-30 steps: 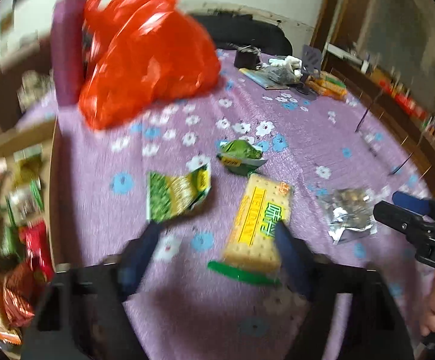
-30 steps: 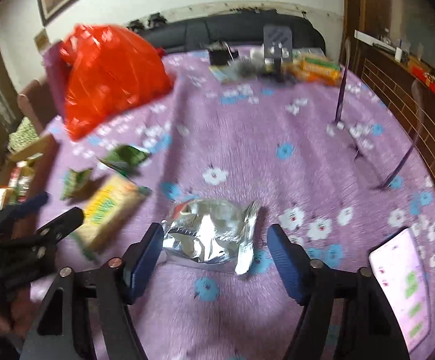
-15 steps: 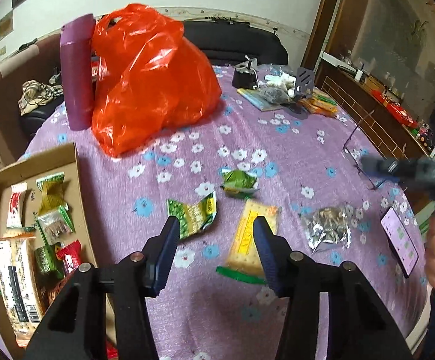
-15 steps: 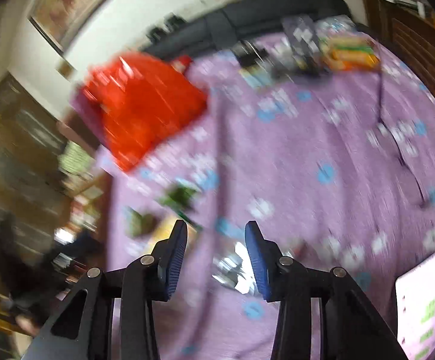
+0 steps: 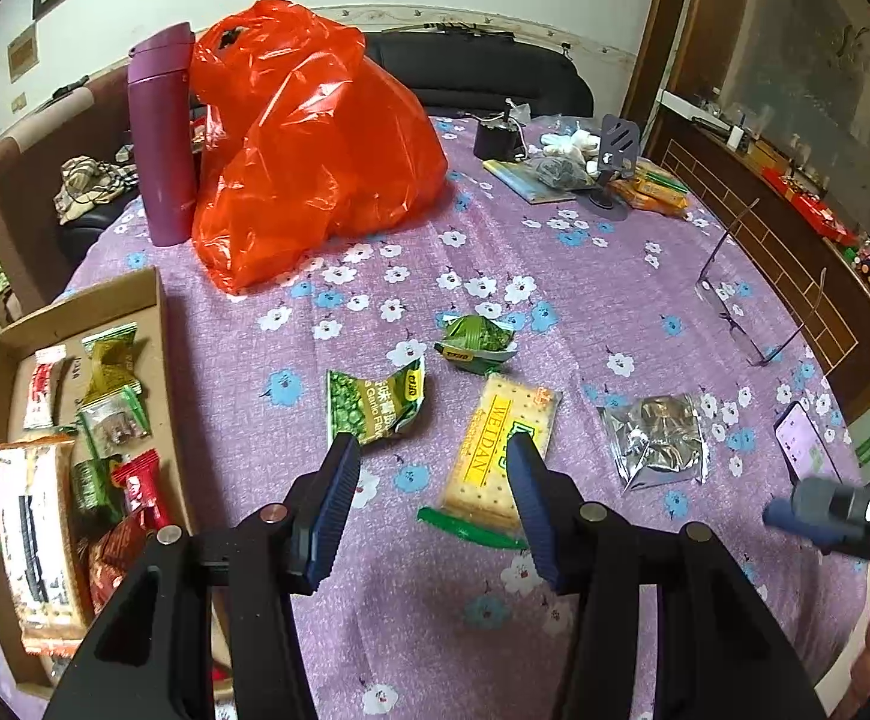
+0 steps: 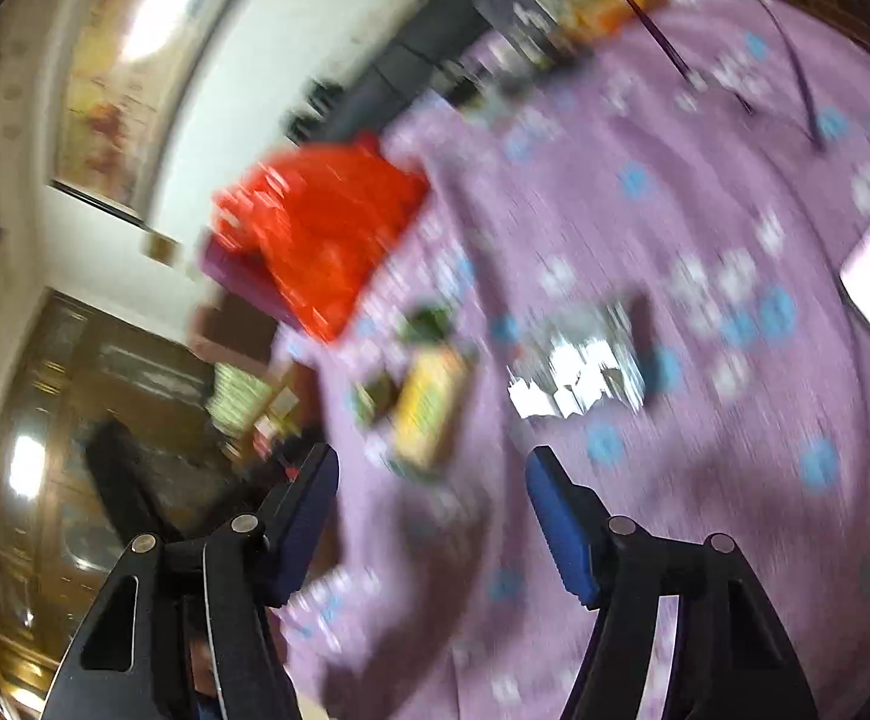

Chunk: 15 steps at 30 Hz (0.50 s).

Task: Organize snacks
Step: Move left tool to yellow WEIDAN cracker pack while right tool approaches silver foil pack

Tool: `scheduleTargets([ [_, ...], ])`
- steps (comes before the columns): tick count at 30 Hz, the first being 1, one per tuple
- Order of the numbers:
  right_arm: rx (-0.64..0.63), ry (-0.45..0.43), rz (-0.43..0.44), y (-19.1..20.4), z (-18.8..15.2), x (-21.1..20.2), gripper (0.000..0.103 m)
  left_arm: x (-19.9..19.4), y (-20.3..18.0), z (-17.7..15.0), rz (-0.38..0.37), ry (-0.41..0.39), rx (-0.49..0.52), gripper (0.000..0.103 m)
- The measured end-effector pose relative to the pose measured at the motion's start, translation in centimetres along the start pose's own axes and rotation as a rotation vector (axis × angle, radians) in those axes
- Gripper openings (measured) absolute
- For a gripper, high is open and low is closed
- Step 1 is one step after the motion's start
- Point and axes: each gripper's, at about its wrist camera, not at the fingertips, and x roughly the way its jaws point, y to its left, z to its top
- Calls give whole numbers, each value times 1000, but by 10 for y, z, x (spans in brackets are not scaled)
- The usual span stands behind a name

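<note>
A: How are the 2 grippers set, and is anything held?

B: Nothing is held by either. The left gripper (image 5: 429, 468) is seen hovering above the table (image 5: 585, 276) with its jaws parted and empty; they were closing a little within the last second. The right gripper (image 6: 432, 477) is also released and empty, its jaws having just been opening. Its view is heavily blurred and tilted.

A: Where are the snacks relative to the left gripper?

B: 4 loose packets are left on the purple cloth. The yellow cracker pack (image 5: 498, 450) lies just past the right fingertip, at about 1 o'clock. The green pea packet (image 5: 375, 405) lies at about 11 o'clock, near the left fingertip. A smaller green packet (image 5: 477, 343) is further out at 12 o'clock, and the silver foil pouch (image 5: 660, 441) lies off at 2 o'clock.

A: And the right gripper?

B: In its blurred view the cracker pack (image 6: 429, 405) appears at 12 o'clock, with the foil pouch (image 6: 579, 366) at 1 o'clock. Neither is touched.

A: Why is the cardboard tray (image 5: 162, 324) kept at the left?

B: Sorted packets are already gathered in it, so it is judged to be the collection point, within easy reach at 9 o'clock of the left gripper. The red plastic bag (image 5: 309, 144) and purple flask (image 5: 162, 138) are stood at the far side, out of the working area.
</note>
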Motion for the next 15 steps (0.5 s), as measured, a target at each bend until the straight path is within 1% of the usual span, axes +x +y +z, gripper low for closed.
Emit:
scheduleTargets([
  [1,7,3,-36,-2,-3,-2,70,-3,-1,-1,10,-2,1,50],
  [2,3,8,-45,-2,-7,-6,70,-6,-2,-1,18,-5,4,50],
  [4,6,24,-2,-1,-12,-14,72,-15,-4,-2,34,-19,17,50],
  [5,15,31,37,0,-15,-18,76,-20,-6,-3,43,-27,22,50],
  [6,25,37,66,2,-17,-22,78,-25,-7,-4,48,-33,24,50],
  [7,14,45,78,6,-18,-24,78,-31,-8,-4,52,-39,25,50],
  [8,-34,49,75,13,-17,-30,78,-37,-10,-4,51,-43,25,50],
  [9,-117,41,57,24,-14,-40,78,-45,-12,-3,50,-50,25,50],
  [12,-326,-25,14,52,-6,-85,77,-75,-21,-1,57,-98,46,50],
  [14,-435,-94,-56,68,5,-119,76,-96,-29,1,55,-131,61,50],
  [15,-526,-123,-98,79,9,-141,76,-106,-34,2,51,-145,71,50],
])
